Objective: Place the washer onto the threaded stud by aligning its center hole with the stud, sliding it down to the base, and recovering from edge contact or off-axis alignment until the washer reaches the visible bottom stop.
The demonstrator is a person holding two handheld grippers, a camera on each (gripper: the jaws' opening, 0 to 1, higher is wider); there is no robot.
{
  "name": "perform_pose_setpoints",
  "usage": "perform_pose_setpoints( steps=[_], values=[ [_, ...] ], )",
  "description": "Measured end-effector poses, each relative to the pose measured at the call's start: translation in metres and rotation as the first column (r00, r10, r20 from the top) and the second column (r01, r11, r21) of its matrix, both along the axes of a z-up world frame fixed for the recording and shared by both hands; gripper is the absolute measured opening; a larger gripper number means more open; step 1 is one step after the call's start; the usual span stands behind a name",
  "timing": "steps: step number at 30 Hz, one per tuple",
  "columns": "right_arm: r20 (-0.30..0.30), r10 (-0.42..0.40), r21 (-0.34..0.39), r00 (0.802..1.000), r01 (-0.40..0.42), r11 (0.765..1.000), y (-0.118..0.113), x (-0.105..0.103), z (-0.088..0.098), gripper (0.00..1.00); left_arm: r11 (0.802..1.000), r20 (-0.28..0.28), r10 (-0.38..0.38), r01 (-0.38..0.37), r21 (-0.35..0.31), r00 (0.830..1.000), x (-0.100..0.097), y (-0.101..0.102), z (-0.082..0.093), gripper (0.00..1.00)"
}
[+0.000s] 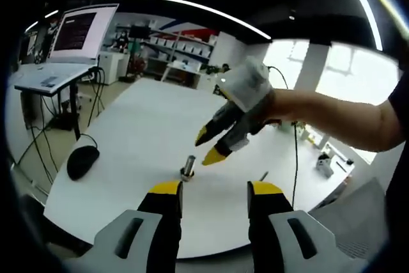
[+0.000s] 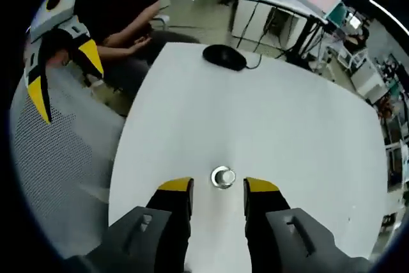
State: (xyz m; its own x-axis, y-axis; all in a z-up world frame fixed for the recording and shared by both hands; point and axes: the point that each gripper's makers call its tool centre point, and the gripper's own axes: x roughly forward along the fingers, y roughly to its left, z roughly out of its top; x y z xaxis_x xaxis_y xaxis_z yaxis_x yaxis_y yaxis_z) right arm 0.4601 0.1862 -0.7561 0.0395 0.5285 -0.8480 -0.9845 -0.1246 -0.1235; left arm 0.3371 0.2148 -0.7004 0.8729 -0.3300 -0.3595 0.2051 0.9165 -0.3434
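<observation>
here my right gripper (image 2: 217, 191) hangs over the white table (image 2: 287, 126), jaws wide, nothing held, the threaded stud (image 2: 223, 177) just beyond their tips with the washer (image 2: 223, 178) apparently ringing it. my left gripper (image 1: 216, 191) is wide too, empty, the stud (image 1: 188, 167) standing upright just ahead.

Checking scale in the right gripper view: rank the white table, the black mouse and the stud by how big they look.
1. White table, largest by far.
2. Black mouse.
3. Stud, smallest, though nearer the camera, so the gap to the mouse is unsure.
</observation>
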Motion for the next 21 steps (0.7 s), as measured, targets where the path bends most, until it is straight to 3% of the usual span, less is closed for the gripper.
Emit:
perform_pose_setpoints(
  steps=[3,7,11,17,21],
  values=[
    [0.022,-0.058,0.068,0.998,0.057,0.996,-0.014,-0.002,0.019,0.33,1.000,0.000,-0.008,0.008,0.007,1.000,0.000,-0.004,0.000,0.38],
    [0.000,-0.167,0.184,0.986,0.164,0.969,-0.038,-0.006,0.043,0.33,1.000,-0.004,-0.018,0.018,0.019,1.000,-0.002,-0.006,0.000,0.38],
    [-0.057,-0.264,0.289,0.963,0.269,0.919,-0.069,-0.014,0.064,0.33,1.000,-0.015,-0.005,0.005,0.026,1.000,-0.003,-0.003,-0.003,0.38],
    [-0.133,-0.348,0.336,0.928,0.373,0.865,-0.119,-0.025,0.072,0.34,1.000,0.007,0.006,-0.006,0.006,1.000,-0.003,-0.001,0.002,0.38],
    [-0.208,-0.409,0.398,0.888,0.459,0.794,-0.154,-0.036,0.082,0.37,1.000,0.005,0.019,-0.019,0.013,1.000,-0.003,0.001,0.000,0.38]
  ],
)
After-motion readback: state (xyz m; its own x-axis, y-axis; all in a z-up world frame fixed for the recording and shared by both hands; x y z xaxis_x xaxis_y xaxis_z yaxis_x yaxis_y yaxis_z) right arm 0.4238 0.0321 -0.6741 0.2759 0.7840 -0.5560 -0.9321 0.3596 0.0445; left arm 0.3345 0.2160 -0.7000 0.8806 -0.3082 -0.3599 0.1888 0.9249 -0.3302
